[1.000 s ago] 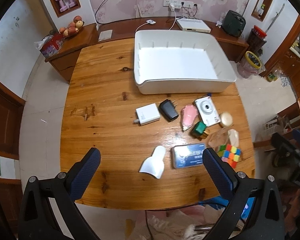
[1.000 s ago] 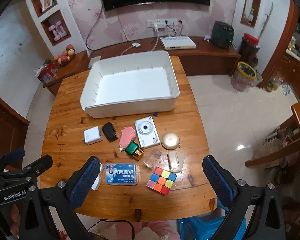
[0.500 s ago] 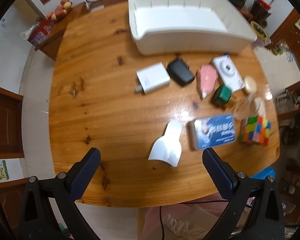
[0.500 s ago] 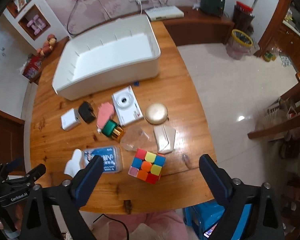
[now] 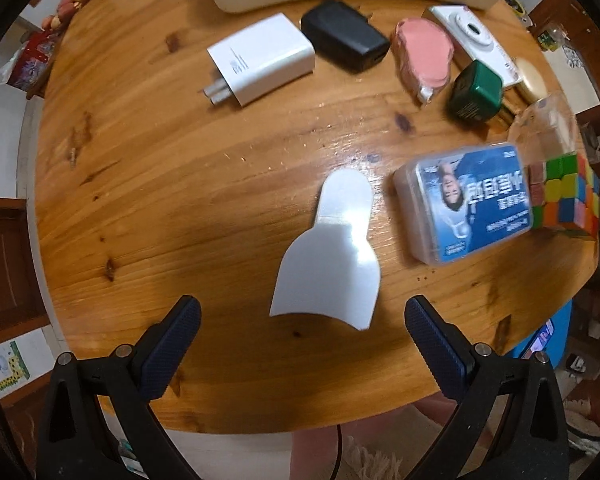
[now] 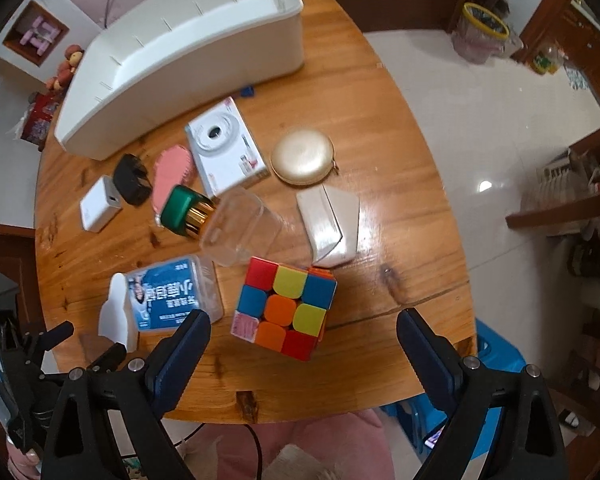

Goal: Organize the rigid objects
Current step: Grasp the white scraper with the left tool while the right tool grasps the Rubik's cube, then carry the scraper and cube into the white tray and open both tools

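Observation:
A white scoop-shaped piece (image 5: pixel 332 252) lies on the wooden table (image 5: pixel 148 152), just ahead of my left gripper (image 5: pixel 300 336), which hangs open above it with nothing between its fingers. A colour cube (image 6: pixel 286 308) sits near the table's front edge, directly ahead of my right gripper (image 6: pixel 302 344), which is open and empty. Beside the cube lies a blue-labelled clear box (image 6: pixel 172 298), also seen in the left wrist view as the box (image 5: pixel 466 204). The white bin (image 6: pixel 188 60) stands at the back.
Between bin and cube lie a white charger (image 5: pixel 260 60), a black charger (image 5: pixel 344 40), a pink brush (image 5: pixel 422 56), a green-capped clear bottle (image 6: pixel 220 222), a white camera (image 6: pixel 224 146), a gold round case (image 6: pixel 302 156) and a beige holder (image 6: pixel 328 224). Tiled floor lies right.
Both grippers have come down closer to the table, so the objects look larger. The scoop now sits between the left fingers' line and the cube ahead of the right ones.

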